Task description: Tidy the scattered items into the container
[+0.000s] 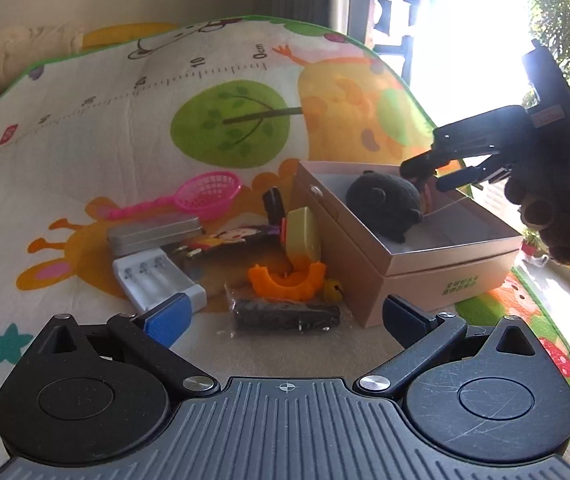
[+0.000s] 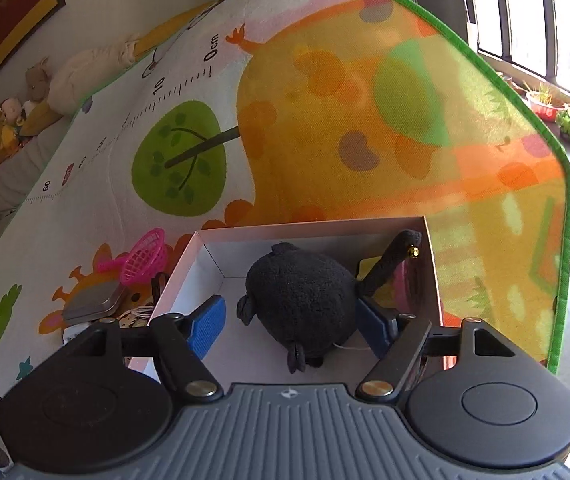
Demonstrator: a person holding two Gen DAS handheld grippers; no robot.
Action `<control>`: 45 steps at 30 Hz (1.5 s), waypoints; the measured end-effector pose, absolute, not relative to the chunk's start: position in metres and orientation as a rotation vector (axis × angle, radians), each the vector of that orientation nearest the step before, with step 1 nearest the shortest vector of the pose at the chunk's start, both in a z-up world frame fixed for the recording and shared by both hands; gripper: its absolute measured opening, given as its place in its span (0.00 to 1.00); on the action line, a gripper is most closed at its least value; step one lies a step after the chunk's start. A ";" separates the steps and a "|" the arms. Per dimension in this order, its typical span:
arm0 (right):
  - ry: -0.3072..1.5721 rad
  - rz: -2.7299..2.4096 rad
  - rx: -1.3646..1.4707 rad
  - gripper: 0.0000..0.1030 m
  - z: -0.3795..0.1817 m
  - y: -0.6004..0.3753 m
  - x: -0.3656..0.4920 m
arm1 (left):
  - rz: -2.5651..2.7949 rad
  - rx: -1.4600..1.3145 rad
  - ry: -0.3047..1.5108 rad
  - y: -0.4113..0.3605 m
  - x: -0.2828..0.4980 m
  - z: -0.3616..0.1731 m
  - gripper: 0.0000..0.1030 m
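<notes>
An open cardboard box (image 1: 437, 276) stands on the play mat; it also shows in the right wrist view (image 2: 183, 276). A black plush toy (image 1: 385, 204) (image 2: 301, 300) lies inside it. My right gripper (image 2: 289, 326) is open above the box, its jaws on either side of the plush, apart from it; it also shows in the left wrist view (image 1: 441, 176). My left gripper (image 1: 285, 316) is open and empty, low over the mat. Before it lie a black packet (image 1: 285, 316), an orange piece (image 1: 285, 278), a small bell (image 1: 334, 290), a yellow block (image 1: 305, 236), a white battery charger (image 1: 157, 280), a grey tin (image 1: 153, 232) and a pink scoop (image 1: 201, 194).
The items lie on a colourful play mat (image 1: 125, 120) with a green edge. A flat printed card (image 1: 229, 238) and a black object (image 1: 273, 204) lie left of the box. Stuffed toys (image 2: 25, 100) sit by the far wall. A bright window with plants (image 2: 557, 108) is on the right.
</notes>
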State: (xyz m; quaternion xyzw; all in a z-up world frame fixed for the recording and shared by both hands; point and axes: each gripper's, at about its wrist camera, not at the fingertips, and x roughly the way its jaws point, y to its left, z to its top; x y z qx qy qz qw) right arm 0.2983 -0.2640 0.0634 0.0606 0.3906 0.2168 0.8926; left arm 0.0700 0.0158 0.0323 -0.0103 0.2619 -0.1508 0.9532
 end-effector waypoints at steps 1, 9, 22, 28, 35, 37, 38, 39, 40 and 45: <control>0.851 0.456 0.152 0.72 0.059 -0.258 0.304 | -0.307 -0.023 0.533 0.016 0.070 0.032 1.00; 0.871 0.660 0.313 0.76 0.072 -0.246 0.302 | -0.296 -0.043 0.536 0.024 0.070 0.031 1.00; 0.541 0.502 0.069 0.87 0.109 -0.315 0.229 | -0.266 0.001 0.563 0.020 0.073 0.024 1.00; 0.424 0.563 -0.175 0.94 0.088 -0.297 0.154 | -0.262 0.035 0.579 0.008 0.084 0.023 1.00; 0.402 0.632 -0.266 0.94 0.070 -0.288 0.110 | -0.267 0.142 0.608 -0.022 0.102 0.013 1.00; 0.402 0.625 -0.272 0.94 0.069 -0.289 0.106 | -0.268 0.151 0.595 -0.025 0.105 0.013 1.00; 0.408 0.626 -0.268 0.94 0.069 -0.290 0.106 | -0.266 0.149 0.588 -0.025 0.106 0.014 1.00; 0.414 0.628 -0.261 0.92 0.069 -0.291 0.106 | -0.261 0.145 0.586 -0.025 0.108 0.015 1.00; 0.418 0.629 -0.253 0.91 0.068 -0.292 0.105 | -0.259 0.141 0.587 -0.025 0.109 0.015 1.00; 0.442 0.634 -0.232 0.87 0.061 -0.293 0.103 | -0.284 0.155 0.572 -0.023 0.107 0.015 1.00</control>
